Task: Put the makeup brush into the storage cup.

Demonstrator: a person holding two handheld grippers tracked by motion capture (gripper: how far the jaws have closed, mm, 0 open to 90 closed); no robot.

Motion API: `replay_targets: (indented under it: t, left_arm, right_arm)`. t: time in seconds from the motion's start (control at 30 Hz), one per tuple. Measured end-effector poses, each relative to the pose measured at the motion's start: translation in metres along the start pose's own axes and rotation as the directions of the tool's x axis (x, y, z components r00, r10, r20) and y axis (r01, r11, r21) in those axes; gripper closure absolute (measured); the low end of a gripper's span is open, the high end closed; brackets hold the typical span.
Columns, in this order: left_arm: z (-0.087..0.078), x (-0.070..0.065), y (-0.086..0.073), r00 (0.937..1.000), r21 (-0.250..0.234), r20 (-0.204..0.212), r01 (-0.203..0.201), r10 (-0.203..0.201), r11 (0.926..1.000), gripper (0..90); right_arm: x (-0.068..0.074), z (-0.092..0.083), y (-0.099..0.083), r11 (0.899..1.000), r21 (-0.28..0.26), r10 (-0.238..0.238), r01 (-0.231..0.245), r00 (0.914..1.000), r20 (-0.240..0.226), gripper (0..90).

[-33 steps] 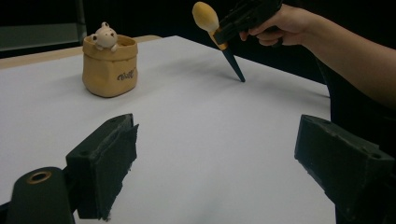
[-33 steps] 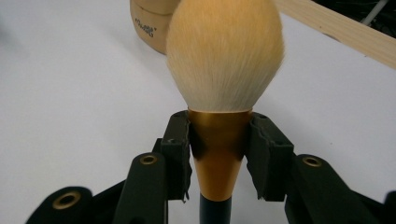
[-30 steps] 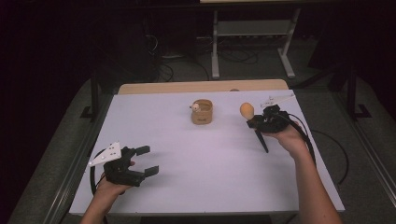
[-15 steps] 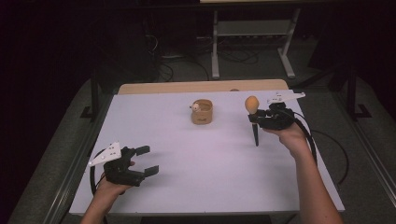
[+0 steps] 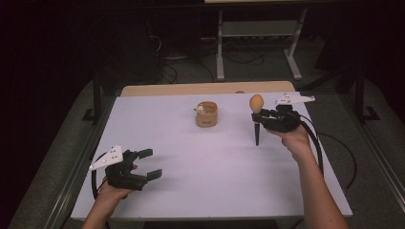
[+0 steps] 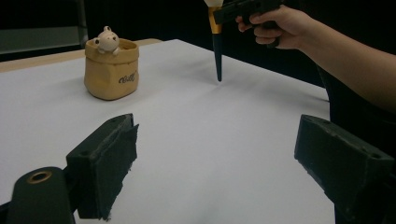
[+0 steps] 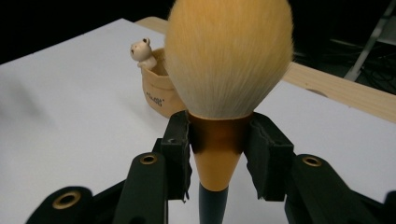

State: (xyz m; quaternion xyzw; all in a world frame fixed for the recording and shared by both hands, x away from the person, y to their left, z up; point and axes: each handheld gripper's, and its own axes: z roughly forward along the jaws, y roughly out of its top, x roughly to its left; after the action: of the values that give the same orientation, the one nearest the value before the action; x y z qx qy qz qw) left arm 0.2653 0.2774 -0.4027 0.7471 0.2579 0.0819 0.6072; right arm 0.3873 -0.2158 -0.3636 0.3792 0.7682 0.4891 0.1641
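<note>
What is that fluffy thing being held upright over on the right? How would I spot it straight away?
Start at the white table and look to its far right side, where the right gripper is clamped on a makeup brush. It stands upright, its dark pointed handle tip down at the table. Unlike the squat tan pot beside it, it is slender with a puffy orange-yellow head.
</note>
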Motion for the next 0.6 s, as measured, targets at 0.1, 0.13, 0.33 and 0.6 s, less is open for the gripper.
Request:
replay_targets:
  t: [0.1, 0.13, 0.33, 0.6]
  left_arm:
    - [0.0001, -0.0004, 0.0001, 1.0, -0.001, 0.001, -0.003, 0.003, 1.0, 12.6]
    - [0.0001, -0.0004, 0.0001, 1.0, -0.001, 0.001, -0.002, 0.002, 1.0, 12.6]
    - [0.0003, -0.0005, 0.0003, 1.0, -0.004, 0.004, -0.005, 0.005, 1.0, 12.6]
    - [-0.0002, -0.001, 0.0011, 1.0, -0.001, 0.006, -0.006, 0.006, 1.0, 12.6]
  right_arm:
    - [0.0007, 0.0007, -0.0002, 0.999, -0.033, 0.001, -0.001, 1.0, -0.004, 61.1]
    - [0.0017, 0.0007, 0.0002, 0.999, -0.04, 0.007, -0.007, 0.9999, -0.008, 61.1]
    - [0.0057, 0.0024, 0.0027, 0.997, -0.073, 0.006, -0.006, 1.0, -0.005, 61.1]
    - [0.008, 0.003, 0.0069, 0.993, -0.115, 0.018, -0.017, 0.9998, 0.009, 61.1]
